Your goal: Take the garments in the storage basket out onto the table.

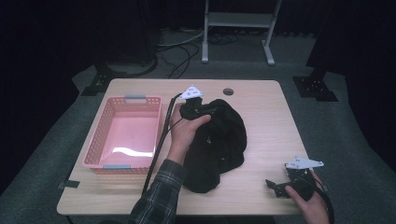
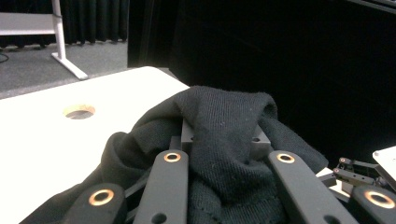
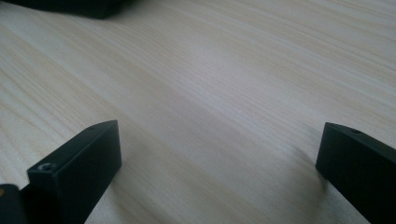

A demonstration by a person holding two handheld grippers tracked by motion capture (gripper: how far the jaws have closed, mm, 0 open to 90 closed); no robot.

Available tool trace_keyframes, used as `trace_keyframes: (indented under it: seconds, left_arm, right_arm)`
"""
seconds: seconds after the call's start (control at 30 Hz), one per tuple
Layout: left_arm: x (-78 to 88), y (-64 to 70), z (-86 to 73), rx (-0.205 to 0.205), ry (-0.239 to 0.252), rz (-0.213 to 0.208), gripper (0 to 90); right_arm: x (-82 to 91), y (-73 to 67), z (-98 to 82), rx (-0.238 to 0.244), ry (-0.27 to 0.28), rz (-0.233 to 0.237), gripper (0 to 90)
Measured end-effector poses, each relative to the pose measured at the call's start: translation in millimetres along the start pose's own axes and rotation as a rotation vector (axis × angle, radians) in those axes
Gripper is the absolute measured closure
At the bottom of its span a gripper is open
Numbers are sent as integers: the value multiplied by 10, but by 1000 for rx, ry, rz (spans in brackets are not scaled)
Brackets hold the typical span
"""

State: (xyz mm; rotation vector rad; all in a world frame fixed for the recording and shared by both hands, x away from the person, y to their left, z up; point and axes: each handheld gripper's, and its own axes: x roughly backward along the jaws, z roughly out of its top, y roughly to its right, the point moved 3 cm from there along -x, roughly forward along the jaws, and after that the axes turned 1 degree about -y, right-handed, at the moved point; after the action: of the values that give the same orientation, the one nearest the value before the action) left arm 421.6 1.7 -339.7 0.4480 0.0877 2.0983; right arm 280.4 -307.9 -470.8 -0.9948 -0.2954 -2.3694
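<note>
In the left gripper view we see our left fingers (image 2: 254,140) closed tight on a raised fold of the black cloth (image 2: 224,135), with fabric bunched between them and spilling over both. The left gripper (image 1: 190,105) holds the cloth (image 1: 217,140) at its far edge, and the left hand (image 1: 184,130) lies on the cloth's left side.

We take the cloth as our landmark. It lies in a heap at the middle of the bench (image 1: 261,121), running from just below the round hole (image 1: 228,91) down toward the near edge. Just left of it stands the pink basket (image 1: 126,133); the left gripper's cable (image 1: 156,154) trails down between the two. The plaid sleeve (image 1: 156,198) comes in below the cloth's near left corner.

Right of the cloth, well apart from it and near the bench's front right corner, the right gripper (image 1: 275,186) rests low in the right hand (image 1: 310,200). Its fingers (image 3: 79,163) stand wide open over bare wood (image 3: 219,102) with nothing between them; a dark edge of the cloth (image 3: 88,7) shows farther off in the right gripper view.
</note>
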Motion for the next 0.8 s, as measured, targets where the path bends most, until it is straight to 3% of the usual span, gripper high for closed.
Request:
trace_keyframes:
  seconds: [0.27, 0.8]
  left_arm:
    - [-91, 19, -77, 26, 17, -14, 762]
    - [-255, 62, -151, 23, 13, -24, 759]
  right_arm:
    - [0, 0, 0, 0, 0, 0, 0]
    - [0, 0, 0, 0, 0, 0, 0]
